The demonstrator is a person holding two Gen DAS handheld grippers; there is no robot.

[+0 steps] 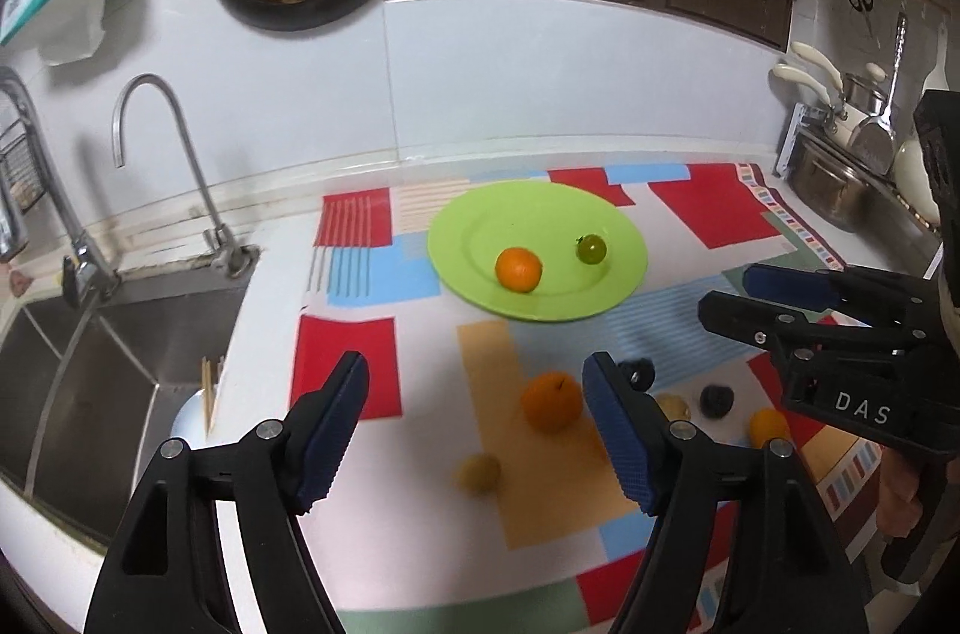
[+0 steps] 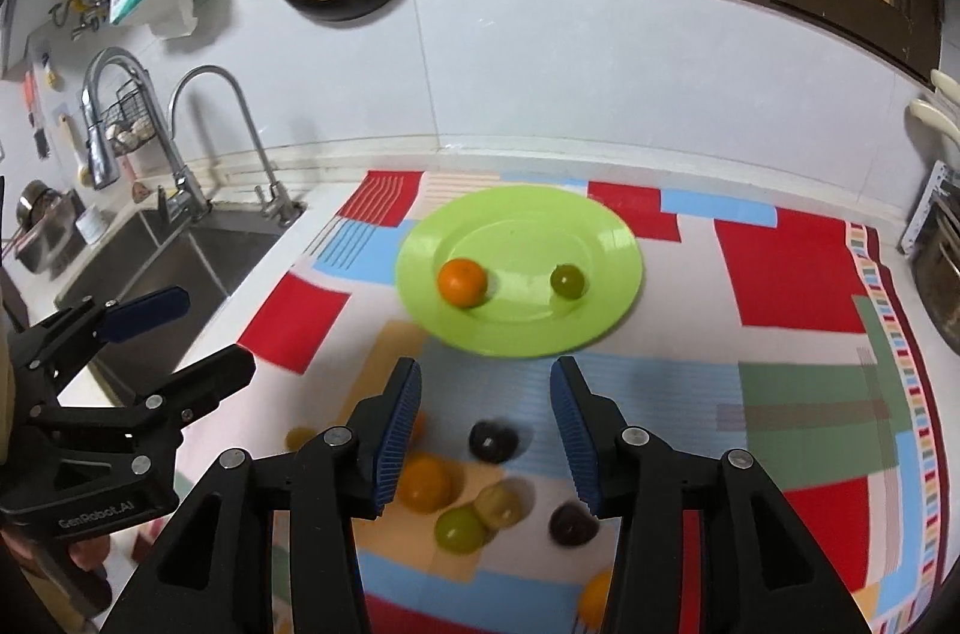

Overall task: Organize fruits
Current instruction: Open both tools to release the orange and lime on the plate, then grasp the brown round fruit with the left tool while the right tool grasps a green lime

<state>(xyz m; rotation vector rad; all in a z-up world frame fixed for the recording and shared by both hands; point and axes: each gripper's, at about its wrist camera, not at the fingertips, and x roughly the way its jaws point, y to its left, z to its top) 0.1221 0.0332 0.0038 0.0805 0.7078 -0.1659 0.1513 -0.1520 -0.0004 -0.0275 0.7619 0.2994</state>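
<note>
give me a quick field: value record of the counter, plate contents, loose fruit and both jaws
surface: patchwork mat beside the sink
plate: green plate, near the back wall
on plate: orange and green fruit, apart
loose on mat: several orange, yellow-green and dark fruits, nearer the camera
left gripper: jaws open, empty
right gripper: jaws open, empty
</note>
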